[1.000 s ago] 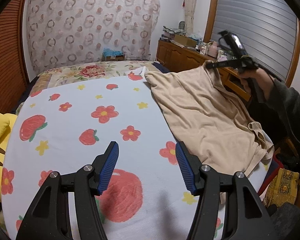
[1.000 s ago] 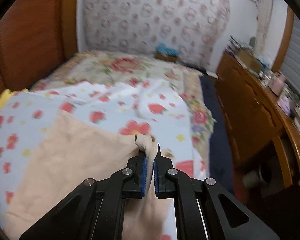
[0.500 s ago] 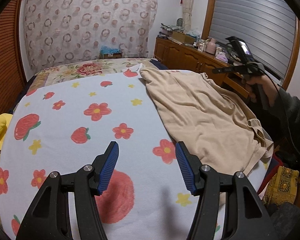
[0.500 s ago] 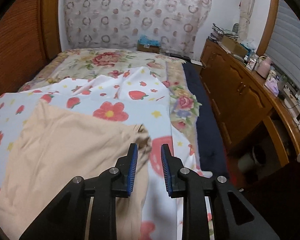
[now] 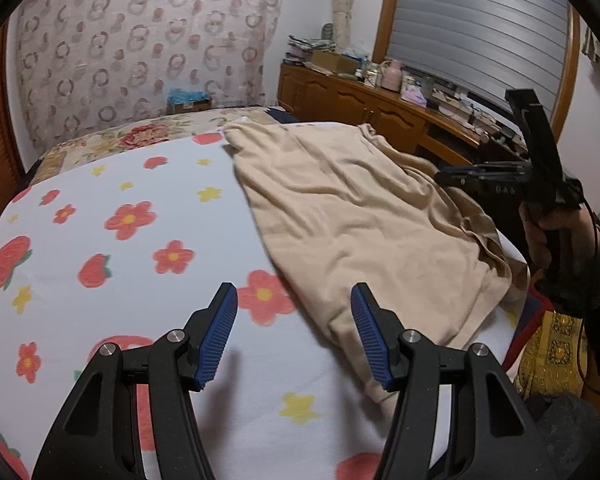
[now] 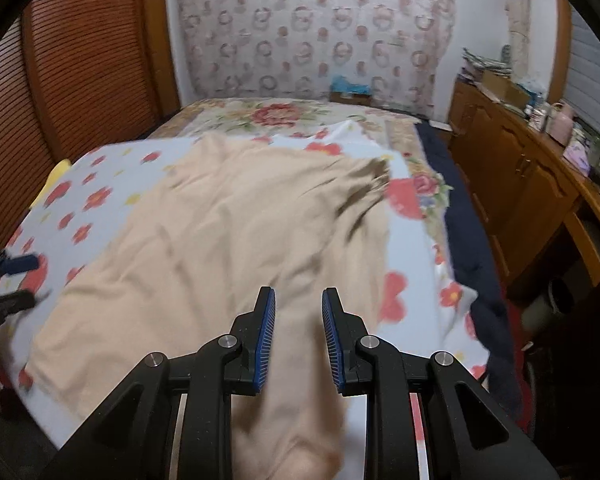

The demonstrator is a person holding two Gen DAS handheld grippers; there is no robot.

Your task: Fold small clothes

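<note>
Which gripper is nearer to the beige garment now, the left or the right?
Right. The right gripper hovers open directly over the beige garment. The left gripper is open above the flowered sheet, beside the garment's near edge.

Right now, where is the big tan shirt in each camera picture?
Left wrist view: the tan shirt lies right of centre on the flowery bed sheet, ahead of the open left gripper.
Right wrist view: the shirt fills the middle, under the open right gripper.
Shared landmark: the blue box at the far wall.
</note>
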